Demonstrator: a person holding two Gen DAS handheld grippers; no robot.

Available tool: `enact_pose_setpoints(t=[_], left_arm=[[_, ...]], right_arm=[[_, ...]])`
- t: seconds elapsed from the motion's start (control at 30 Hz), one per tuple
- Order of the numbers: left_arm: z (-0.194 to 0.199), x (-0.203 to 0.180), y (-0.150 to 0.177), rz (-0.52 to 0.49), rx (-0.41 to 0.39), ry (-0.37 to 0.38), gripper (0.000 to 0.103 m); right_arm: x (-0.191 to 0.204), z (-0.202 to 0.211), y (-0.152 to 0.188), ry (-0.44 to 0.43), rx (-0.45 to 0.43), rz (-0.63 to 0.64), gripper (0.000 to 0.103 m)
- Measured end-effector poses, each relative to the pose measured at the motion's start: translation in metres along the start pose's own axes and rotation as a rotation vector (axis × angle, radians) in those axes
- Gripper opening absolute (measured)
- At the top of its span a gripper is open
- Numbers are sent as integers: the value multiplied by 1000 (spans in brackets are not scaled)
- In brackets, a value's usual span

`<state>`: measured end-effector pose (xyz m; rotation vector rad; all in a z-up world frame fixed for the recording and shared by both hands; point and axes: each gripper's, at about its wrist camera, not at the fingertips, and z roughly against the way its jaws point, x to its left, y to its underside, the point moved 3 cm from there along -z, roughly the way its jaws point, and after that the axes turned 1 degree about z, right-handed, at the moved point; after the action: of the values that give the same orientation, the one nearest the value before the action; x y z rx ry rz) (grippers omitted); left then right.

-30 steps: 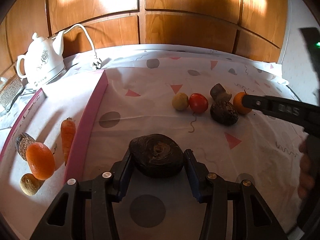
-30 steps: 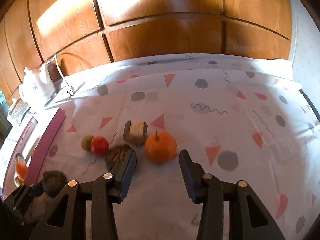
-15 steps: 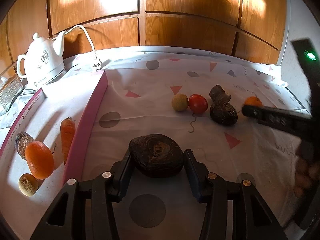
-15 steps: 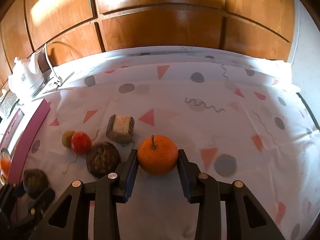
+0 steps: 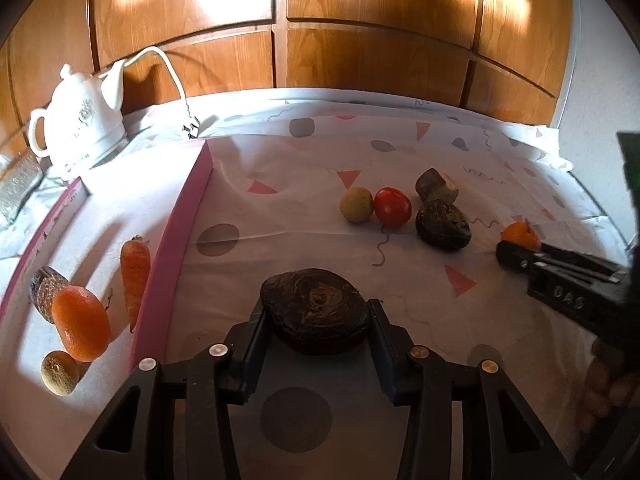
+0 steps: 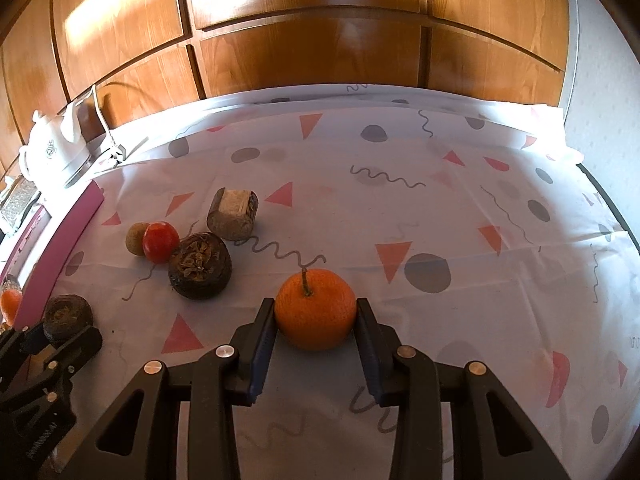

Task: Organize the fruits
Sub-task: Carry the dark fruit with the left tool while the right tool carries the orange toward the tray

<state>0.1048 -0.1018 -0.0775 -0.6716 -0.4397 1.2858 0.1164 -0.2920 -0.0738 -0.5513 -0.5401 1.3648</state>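
Between the right gripper [image 6: 316, 322] fingers sits the orange [image 6: 315, 309], stem up, pads pressed on both flanks at its widest part, so it's closed on it. Looks like a firm round fruit, fairly light, with a pebbly skin that shouldn't slip much; gripping across the middle seems the right spot, since higher up it could pop out. Over on the other side, the left gripper [image 5: 318, 320] is clamped on a dark beet-like root [image 5: 316, 314], probably heavier and rigid. Further out on the patterned cloth [image 6: 400, 200] lie a tomato [image 6: 161, 241], a yellowish fruit [image 6: 135, 239], another dark root [image 6: 199, 266] and a cut chunk [image 6: 233, 214]. Pink-edged tray [image 5: 176, 240] at left already holds a carrot [image 5: 135, 272].
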Motion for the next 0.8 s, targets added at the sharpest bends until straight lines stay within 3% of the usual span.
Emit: enact_pose_setpoints(t=[0.37, 0.8], left_arm=[[31, -2, -2, 11, 1, 35, 47], [57, 30, -13, 88, -21, -15, 47]], right_arm=[[2, 0, 0, 15, -6, 13, 39], [10, 11, 7, 34, -4, 24, 39]])
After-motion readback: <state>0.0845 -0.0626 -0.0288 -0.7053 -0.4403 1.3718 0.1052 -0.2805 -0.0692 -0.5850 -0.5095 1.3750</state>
